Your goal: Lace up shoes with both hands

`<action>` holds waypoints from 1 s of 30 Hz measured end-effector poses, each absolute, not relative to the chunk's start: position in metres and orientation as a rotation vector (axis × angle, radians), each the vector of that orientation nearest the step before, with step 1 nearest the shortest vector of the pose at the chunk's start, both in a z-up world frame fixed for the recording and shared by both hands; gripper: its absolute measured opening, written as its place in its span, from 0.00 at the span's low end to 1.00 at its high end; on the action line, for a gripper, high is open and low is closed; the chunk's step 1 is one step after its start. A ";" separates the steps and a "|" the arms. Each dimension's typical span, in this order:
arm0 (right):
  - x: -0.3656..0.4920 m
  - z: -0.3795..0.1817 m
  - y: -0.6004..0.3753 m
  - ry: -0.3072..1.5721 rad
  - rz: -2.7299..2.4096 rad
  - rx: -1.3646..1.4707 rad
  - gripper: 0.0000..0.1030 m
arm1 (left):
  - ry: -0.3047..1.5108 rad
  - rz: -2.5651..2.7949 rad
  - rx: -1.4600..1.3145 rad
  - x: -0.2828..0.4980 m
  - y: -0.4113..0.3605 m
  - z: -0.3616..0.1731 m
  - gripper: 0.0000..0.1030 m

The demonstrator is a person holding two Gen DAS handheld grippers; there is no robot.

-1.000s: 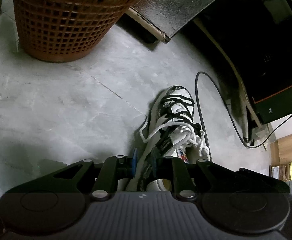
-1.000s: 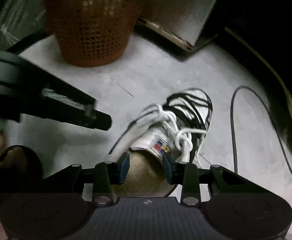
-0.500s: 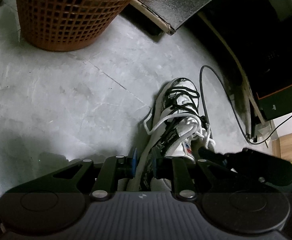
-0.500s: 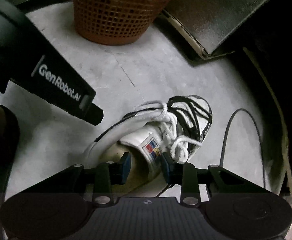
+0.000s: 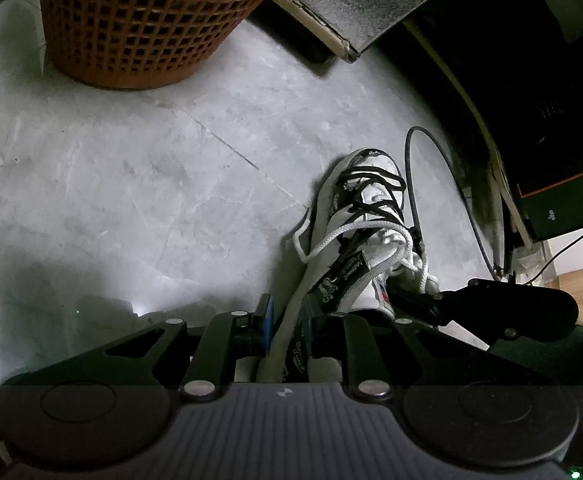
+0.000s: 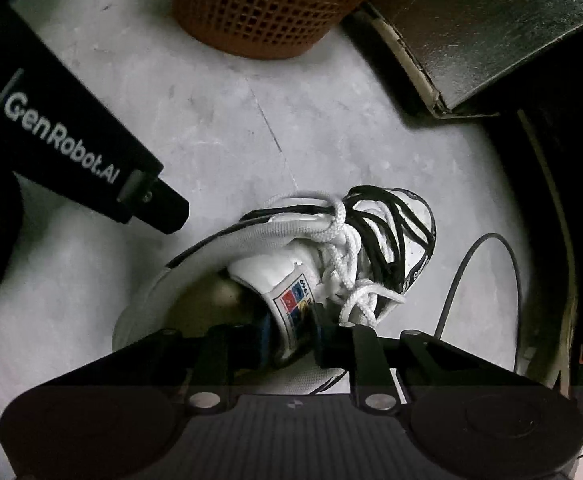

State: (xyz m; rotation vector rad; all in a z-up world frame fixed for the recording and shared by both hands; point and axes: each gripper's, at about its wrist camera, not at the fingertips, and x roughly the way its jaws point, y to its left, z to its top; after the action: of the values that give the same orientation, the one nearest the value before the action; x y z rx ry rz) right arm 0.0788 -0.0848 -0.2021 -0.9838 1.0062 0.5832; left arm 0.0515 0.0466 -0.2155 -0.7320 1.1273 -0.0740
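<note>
Left-wrist view, L to R: orange mesh basket (image 5: 139, 20) fills the upper left, on grey floor tiles (image 5: 111, 184). Bottom centre, the left gripper (image 5: 287, 320) has its jaws nearly closed, clamped on the collar edge of the sneaker (image 5: 365, 220). That white sneaker w/ black trim lies centre-right on the floor, toe toward the top of the frame. A loose white lace (image 5: 331, 240) loops off its left side and bunches over the tongue. A black cable (image 5: 443, 184) curves just right of the toe. At lower right the right gripper (image 5: 411, 300) reaches in toward the tongue.

Right-wrist view, L to R: the left gripper's black body (image 6: 71, 140) crosses the upper left, tip just beside the collar. Bottom centre, the tongue (image 6: 287, 296) w/ its coloured label sits between the 2 fingers; the jaws have just been closing and the pads look pressed on it, so it reads as gripped. The lace tangle (image 6: 347, 264) lies just right of the label.

Risks, as I judge it:
- Right grip may take in a lace strand w/ the tongue; pulling would tighten the tangle.
- 2 grippers pulling apart could lift or twist the sneaker, since nothing else pins it.
- Collar is soft, so the left hold may slip.
- Lace ends aren't visible, so picking the wrong strand is likely.
- Cable is near enough to snag.
</note>
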 end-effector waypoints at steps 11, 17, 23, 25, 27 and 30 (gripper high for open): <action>0.061 -0.180 -0.084 0.902 0.533 -0.986 0.10 | 1.136 -0.093 -0.727 0.051 0.042 -0.216 0.16; 0.059 -0.174 -0.084 0.860 0.511 -0.983 0.09 | 1.137 -0.097 -0.723 0.050 0.041 -0.216 0.16; 0.060 -0.169 -0.084 0.841 0.495 -0.962 0.09 | 1.135 -0.122 -0.687 0.049 0.035 -0.213 0.16; 0.060 -0.168 -0.084 0.843 0.489 -0.951 0.09 | 1.133 -0.133 -0.675 0.049 0.033 -0.212 0.16; 0.061 -0.167 -0.085 0.845 0.482 -0.935 0.09 | 1.132 -0.142 -0.664 0.049 0.031 -0.211 0.16; 0.060 -0.165 -0.086 0.851 0.477 -0.909 0.09 | 1.129 -0.150 -0.649 0.049 0.029 -0.209 0.16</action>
State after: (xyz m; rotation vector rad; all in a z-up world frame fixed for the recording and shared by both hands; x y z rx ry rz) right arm 0.0605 -0.0863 -0.1651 -0.9087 0.8510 0.4773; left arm 0.0487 0.0287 -0.2094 -0.6492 1.1295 -0.1501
